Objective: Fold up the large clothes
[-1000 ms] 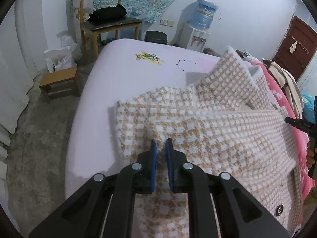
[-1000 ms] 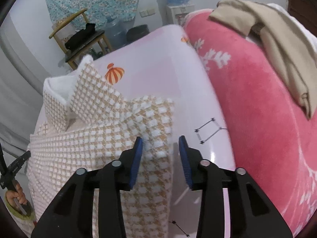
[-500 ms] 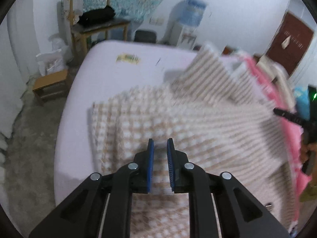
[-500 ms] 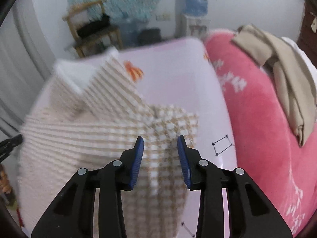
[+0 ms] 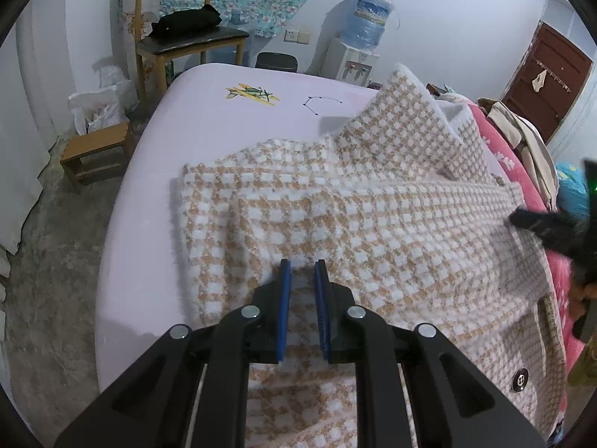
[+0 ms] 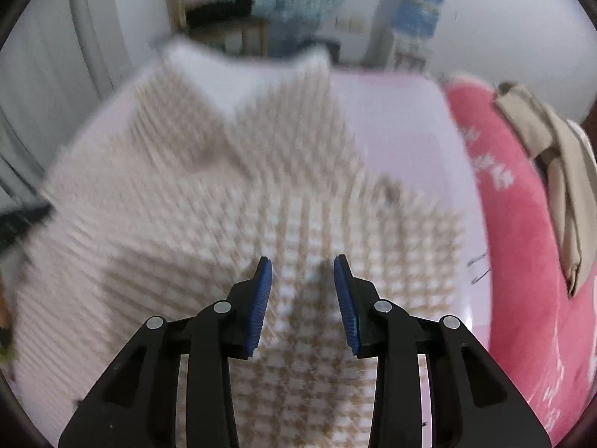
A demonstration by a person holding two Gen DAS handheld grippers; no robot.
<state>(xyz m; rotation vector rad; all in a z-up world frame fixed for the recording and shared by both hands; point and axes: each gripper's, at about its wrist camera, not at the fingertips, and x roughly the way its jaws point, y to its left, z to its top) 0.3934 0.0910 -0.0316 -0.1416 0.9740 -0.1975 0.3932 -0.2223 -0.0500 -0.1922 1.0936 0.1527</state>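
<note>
Spread over a pale lilac bed (image 5: 156, 171), with a pink blanket (image 6: 522, 224) alongside, a houndstooth coat (image 5: 373, 216) is laid with its collar toward the far wall, so its long axis is judged to run away from the cameras. The left gripper (image 5: 302, 280) is seen nearly shut, with fabric possibly pinched but not certainly, while the right gripper (image 6: 302, 276) is held partly open above the cloth, gripping nothing. Thick, soft and limp handling is expected, so hems or shoulder edges are best taken.
</note>
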